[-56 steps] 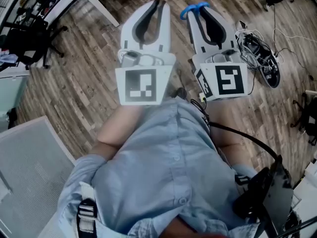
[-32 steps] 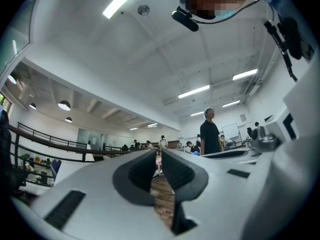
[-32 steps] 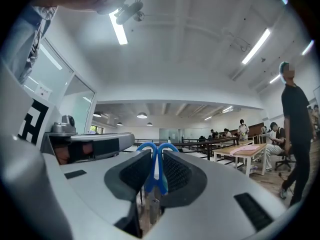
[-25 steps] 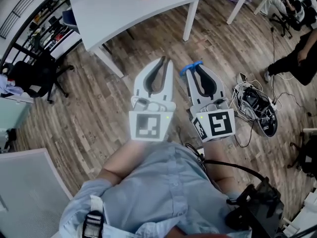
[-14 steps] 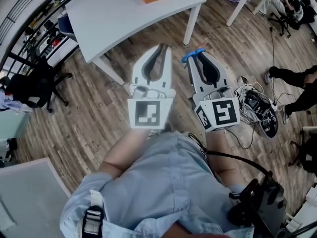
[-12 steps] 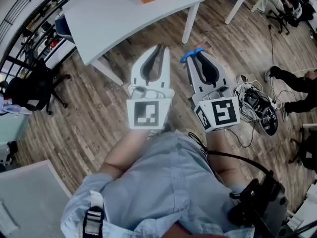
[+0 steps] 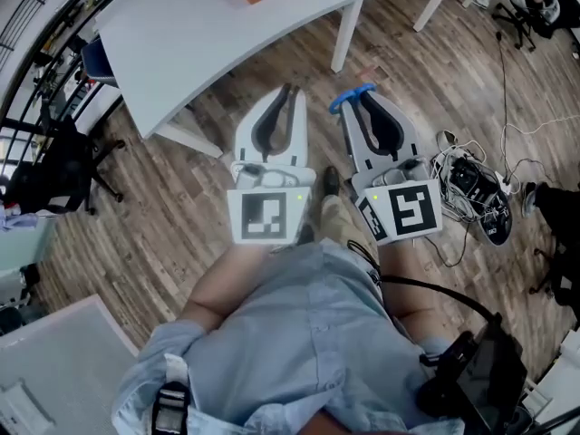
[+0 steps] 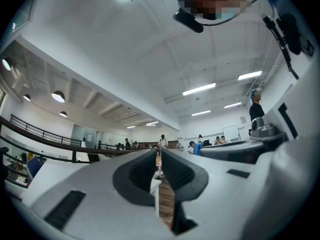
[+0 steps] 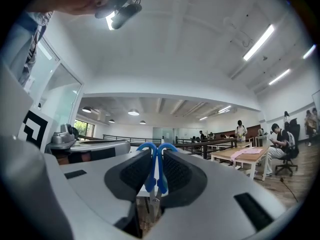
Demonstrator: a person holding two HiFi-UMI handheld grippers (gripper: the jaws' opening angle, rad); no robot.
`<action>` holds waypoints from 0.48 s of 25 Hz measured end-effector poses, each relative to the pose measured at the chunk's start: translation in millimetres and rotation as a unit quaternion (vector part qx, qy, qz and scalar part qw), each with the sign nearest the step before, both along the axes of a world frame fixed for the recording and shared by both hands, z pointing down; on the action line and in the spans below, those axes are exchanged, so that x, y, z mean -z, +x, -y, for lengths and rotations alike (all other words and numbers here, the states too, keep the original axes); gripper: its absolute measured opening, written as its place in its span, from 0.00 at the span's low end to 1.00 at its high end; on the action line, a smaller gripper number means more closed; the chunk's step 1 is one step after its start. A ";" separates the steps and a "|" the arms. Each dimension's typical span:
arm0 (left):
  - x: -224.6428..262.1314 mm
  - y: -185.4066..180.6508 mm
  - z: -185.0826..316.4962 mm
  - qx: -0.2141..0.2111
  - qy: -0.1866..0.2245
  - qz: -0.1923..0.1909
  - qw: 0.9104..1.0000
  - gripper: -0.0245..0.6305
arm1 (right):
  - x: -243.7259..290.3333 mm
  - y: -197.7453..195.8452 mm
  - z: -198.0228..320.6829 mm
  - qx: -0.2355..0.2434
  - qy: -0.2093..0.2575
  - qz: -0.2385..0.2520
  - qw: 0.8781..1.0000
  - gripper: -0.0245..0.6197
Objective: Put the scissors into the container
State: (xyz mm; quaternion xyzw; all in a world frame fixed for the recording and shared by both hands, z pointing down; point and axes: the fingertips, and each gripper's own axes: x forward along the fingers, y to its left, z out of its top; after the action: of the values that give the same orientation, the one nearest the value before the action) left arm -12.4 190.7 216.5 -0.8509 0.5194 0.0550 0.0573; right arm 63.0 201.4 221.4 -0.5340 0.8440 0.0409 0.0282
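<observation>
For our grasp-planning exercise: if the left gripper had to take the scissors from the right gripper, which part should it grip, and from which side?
Probably the blue handle loops of the scissors, approached from beyond the tips of the right gripper. Only the loops stick out past its closed jaws. The blades lie back between the jaws, towards the camera, so they offer no free hold.

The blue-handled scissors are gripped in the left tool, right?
No, the blue-handled scissors are gripped in the right tool, as the right gripper view shows. The left tool is shut and holds nothing.
</observation>
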 end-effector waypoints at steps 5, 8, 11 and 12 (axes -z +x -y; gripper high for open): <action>1.7 19.2 59.6 0.012 0.000 0.007 1.000 0.10 | -2.2 17.4 59.7 0.013 -0.006 0.006 1.000 0.16; 7.2 32.5 93.5 0.021 0.001 0.015 1.000 0.10 | 0.7 27.6 95.1 0.025 -0.007 0.009 1.000 0.16; 15.5 43.4 123.7 0.030 0.009 0.021 0.999 0.10 | 4.5 36.5 128.5 0.037 -0.005 0.012 0.999 0.16; 17.9 46.0 133.0 0.033 0.012 0.022 0.999 0.10 | 5.8 39.1 138.5 0.040 -0.003 0.014 0.999 0.16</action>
State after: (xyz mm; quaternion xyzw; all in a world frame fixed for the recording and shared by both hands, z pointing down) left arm 33.6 57.7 198.6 -0.8336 0.5450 0.0405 0.0809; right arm 102.1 62.9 215.6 -0.5000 0.8646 0.0298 0.0397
